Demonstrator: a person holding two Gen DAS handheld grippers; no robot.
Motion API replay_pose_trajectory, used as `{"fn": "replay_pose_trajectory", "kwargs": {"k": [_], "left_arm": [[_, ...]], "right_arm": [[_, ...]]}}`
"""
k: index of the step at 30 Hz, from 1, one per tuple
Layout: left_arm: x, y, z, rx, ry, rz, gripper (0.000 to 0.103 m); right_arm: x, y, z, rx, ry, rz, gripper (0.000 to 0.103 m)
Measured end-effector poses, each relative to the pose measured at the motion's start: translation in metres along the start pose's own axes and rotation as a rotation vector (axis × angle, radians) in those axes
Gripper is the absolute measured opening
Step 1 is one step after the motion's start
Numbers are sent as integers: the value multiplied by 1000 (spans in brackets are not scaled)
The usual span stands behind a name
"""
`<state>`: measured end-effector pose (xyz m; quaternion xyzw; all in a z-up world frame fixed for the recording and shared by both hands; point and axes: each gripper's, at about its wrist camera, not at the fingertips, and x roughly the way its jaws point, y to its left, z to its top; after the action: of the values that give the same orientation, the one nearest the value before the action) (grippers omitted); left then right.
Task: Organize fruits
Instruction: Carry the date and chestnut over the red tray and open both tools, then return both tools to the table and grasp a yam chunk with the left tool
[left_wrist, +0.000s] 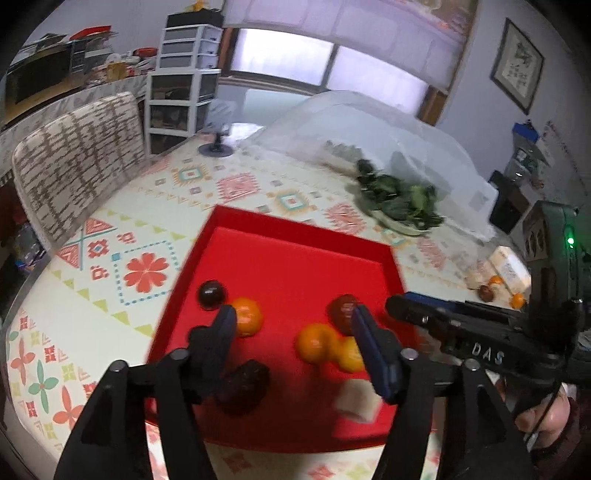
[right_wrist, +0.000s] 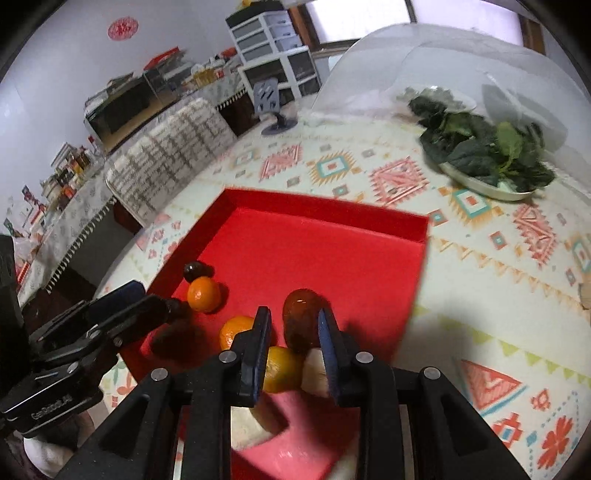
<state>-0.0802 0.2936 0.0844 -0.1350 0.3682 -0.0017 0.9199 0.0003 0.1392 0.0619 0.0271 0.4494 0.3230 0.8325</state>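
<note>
A red tray (left_wrist: 295, 225) (right_wrist: 325, 206) lies on the patterned tablecloth. In it are a dark plum (left_wrist: 211, 294), three small oranges (left_wrist: 245, 315), a blurred dark fruit (left_wrist: 243, 384) and a white piece (left_wrist: 356, 400). My left gripper (left_wrist: 291, 317) hangs open over the tray's near half with nothing between its fingers. The dark fruit lies just below its left finger. My right gripper (right_wrist: 295, 314) reaches in from the right with its jaws narrow. A red-brown fruit (right_wrist: 301, 325) (left_wrist: 341, 310) sits between its fingertips, just above the tray floor beside two oranges (right_wrist: 236, 332).
A plate of green leaves (left_wrist: 402, 206) stands behind the tray, next to a clear food cover (left_wrist: 369, 122). More small fruits (left_wrist: 485, 291) lie by a box at the table's right. A patterned chair (left_wrist: 77, 162) stands at the left edge. A hand (left_wrist: 546, 417) holds the right gripper.
</note>
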Motion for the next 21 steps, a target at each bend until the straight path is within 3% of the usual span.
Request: {"fn": "replay_pose_trajectory", "kwargs": {"k": [2, 7, 14, 18, 21], "left_arm": [[-5, -15, 1, 19, -6, 0, 78], [-9, -53, 5, 61, -13, -63, 79], [5, -112, 15, 119, 7, -125, 79], [27, -158, 20, 157, 46, -188, 79], [49, -195, 24, 196, 64, -203, 79]], "right_arm": [[-17, -12, 0, 10, -30, -17, 29], [-77, -71, -6, 95, -123, -86, 29], [-156, -182, -36, 248, -212, -285, 29], [-173, -239, -54, 343, -211, -327, 29], [-166, -257, -59, 362, -192, -306, 29]]}}
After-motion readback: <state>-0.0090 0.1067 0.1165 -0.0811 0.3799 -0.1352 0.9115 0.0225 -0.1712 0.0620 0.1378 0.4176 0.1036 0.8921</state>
